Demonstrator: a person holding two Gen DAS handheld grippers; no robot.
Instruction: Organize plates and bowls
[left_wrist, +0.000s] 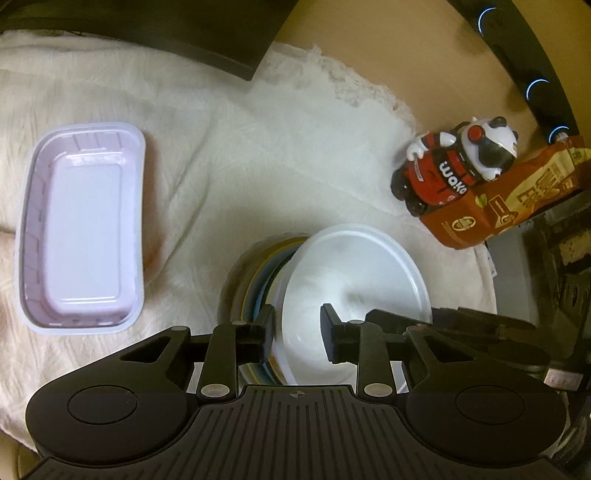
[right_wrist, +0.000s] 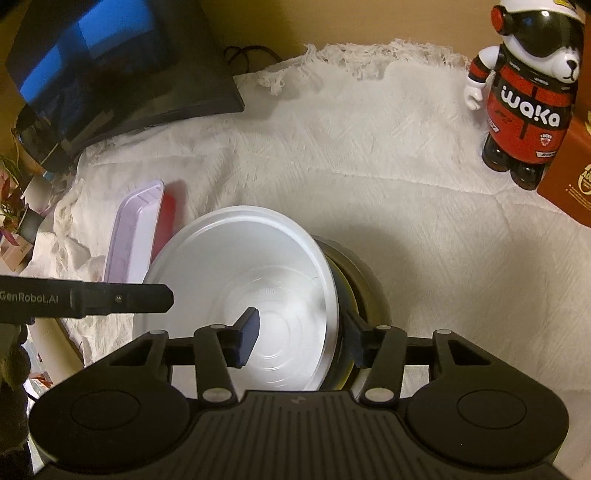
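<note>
At the left of the left wrist frame a lilac tray (left_wrist: 83, 229) is lying on the white cloth (left_wrist: 229, 155). At lower centre the left gripper (left_wrist: 297, 332) is straddling the white bowl's (left_wrist: 354, 280) near rim atop the stacked bowls (left_wrist: 255, 280); grip uncertain. The right gripper (right_wrist: 301, 341) is straddling the opposite rim, contact unclear.

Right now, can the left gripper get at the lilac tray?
Probably yes, once freed. The left gripper straddles the white bowl's rim; the lilac tray lies open on the cloth with nothing between.
</note>
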